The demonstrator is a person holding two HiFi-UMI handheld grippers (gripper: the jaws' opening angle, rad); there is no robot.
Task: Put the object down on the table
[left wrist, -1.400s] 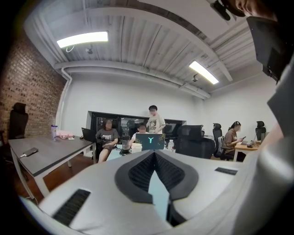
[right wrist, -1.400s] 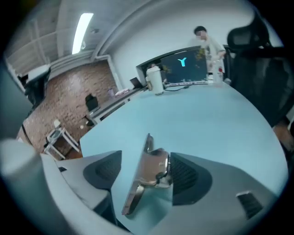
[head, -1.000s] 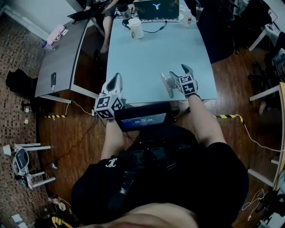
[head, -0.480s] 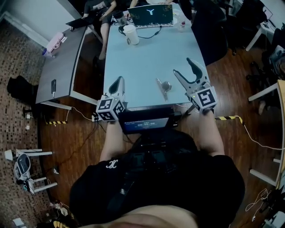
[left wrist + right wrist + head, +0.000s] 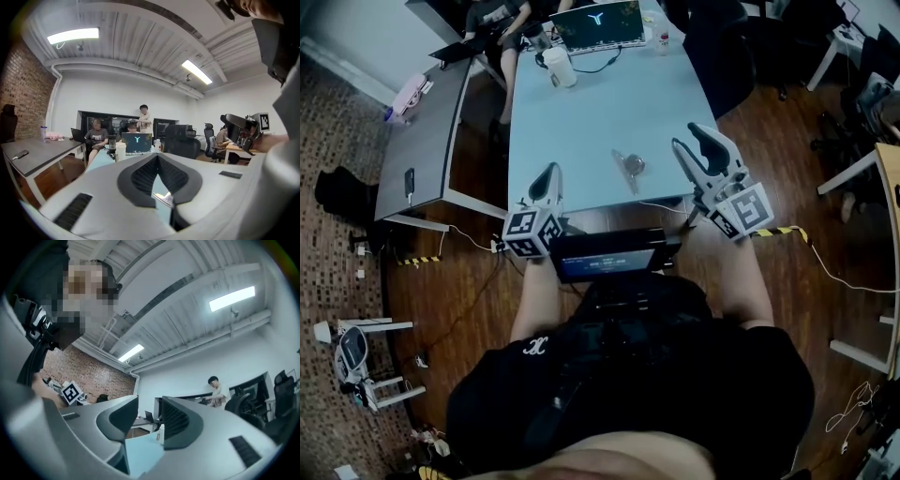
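A small metal spoon-like object [image 5: 632, 167] lies flat on the pale blue table [image 5: 591, 112], near its front edge, with nothing touching it. My right gripper [image 5: 686, 137] hovers to its right, over the table's front right corner. Its jaws are closing with a gap still between them, and nothing is between them in the right gripper view [image 5: 149, 401]. My left gripper [image 5: 547, 172] is at the front left edge with its tips together. In the left gripper view [image 5: 158, 157] a bit of the object [image 5: 161, 199] shows below the tips.
A laptop [image 5: 598, 21], a white cup [image 5: 560, 67] and a cable lie at the table's far end, where people sit. A grey desk [image 5: 422, 141] with a phone [image 5: 410, 180] stands to the left. Dark office chairs [image 5: 717, 56] are at the right. A screen [image 5: 605, 255] hangs on my chest.
A second ago the right gripper was at the object with it between the jaws. It has since drawn back to the right, leaving the object lying on the table. The left gripper stayed shut.
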